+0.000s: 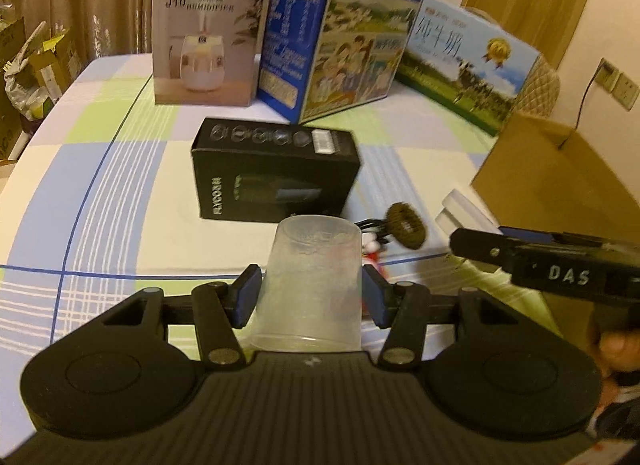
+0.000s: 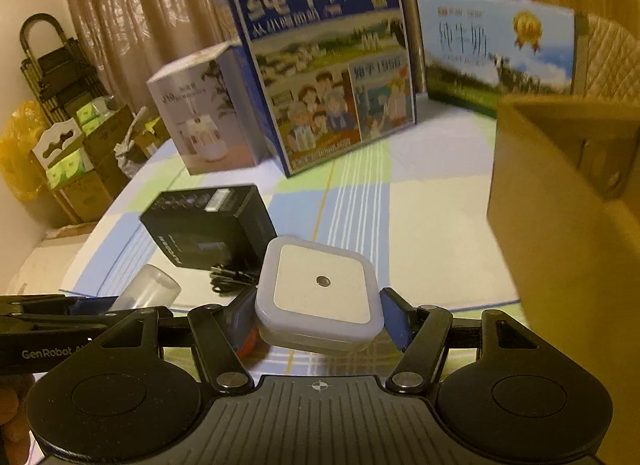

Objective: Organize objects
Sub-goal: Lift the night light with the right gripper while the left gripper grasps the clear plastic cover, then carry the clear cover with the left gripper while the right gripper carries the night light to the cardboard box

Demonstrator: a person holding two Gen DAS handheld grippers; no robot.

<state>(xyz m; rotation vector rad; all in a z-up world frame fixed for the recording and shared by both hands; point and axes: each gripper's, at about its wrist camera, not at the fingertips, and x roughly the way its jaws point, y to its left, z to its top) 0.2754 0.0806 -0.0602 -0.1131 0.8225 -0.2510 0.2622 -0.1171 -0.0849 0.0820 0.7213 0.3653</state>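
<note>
My left gripper (image 1: 310, 297) is shut on a clear plastic cup (image 1: 310, 281), held upside down above the checked tablecloth (image 1: 120, 193). My right gripper (image 2: 318, 315) is shut on a white square night light (image 2: 320, 289), its blue pads pressing both sides. In the right wrist view the cup (image 2: 150, 291) and the left gripper's fingers (image 2: 60, 315) show at the lower left. The right gripper's fingers (image 1: 500, 251) reach in from the right in the left wrist view, with the night light (image 1: 466, 213) partly hidden.
A black box (image 1: 276, 177) lies mid-table with a dark brush and black cables (image 1: 404, 225) beside it. A humidifier box (image 1: 208, 37) and two milk cartons (image 1: 348, 33) (image 1: 472, 65) stand at the back. An open cardboard box (image 2: 568, 193) stands at the right.
</note>
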